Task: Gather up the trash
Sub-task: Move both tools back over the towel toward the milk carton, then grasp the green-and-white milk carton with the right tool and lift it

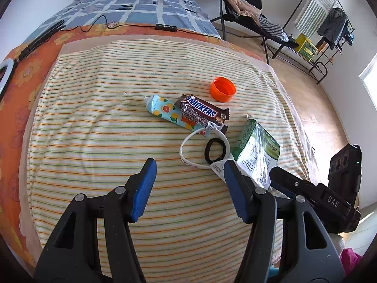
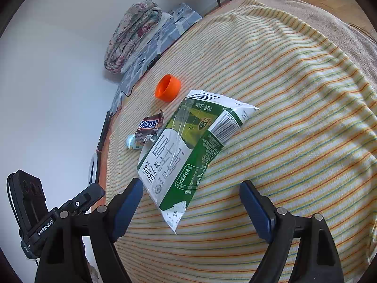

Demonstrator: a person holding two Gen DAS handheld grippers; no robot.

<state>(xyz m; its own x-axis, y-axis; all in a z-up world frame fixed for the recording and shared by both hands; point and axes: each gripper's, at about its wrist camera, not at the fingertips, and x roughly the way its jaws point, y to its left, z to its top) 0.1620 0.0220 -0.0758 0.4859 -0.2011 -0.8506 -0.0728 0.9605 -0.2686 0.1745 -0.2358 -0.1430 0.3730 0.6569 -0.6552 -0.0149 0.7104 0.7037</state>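
Note:
Trash lies on a striped towel (image 1: 99, 127) on a bed. A flattened green-and-white milk carton (image 1: 258, 152) (image 2: 188, 151) lies at the right. A Snickers wrapper (image 1: 202, 112) (image 2: 149, 126) rests on a light-blue fruit-print tube (image 1: 162, 109) (image 2: 132, 142). An orange cap (image 1: 222, 89) (image 2: 167, 87) sits behind them. A white plastic loop (image 1: 188, 156) and a black hair tie (image 1: 213, 151) lie beside the carton. My left gripper (image 1: 188, 165) is open and empty, just short of the loop. My right gripper (image 2: 192, 188) is open, its fingers on either side of the carton's near end.
An orange floral sheet (image 1: 21, 108) and a blue checked cover (image 1: 132, 7) lie beyond the towel, with a black cable and remote (image 1: 166, 27). Folded quilts (image 2: 132, 35) sit at the bed's head. A chair (image 1: 240, 2) and a clothes rack (image 1: 325, 30) stand on the wood floor to the right.

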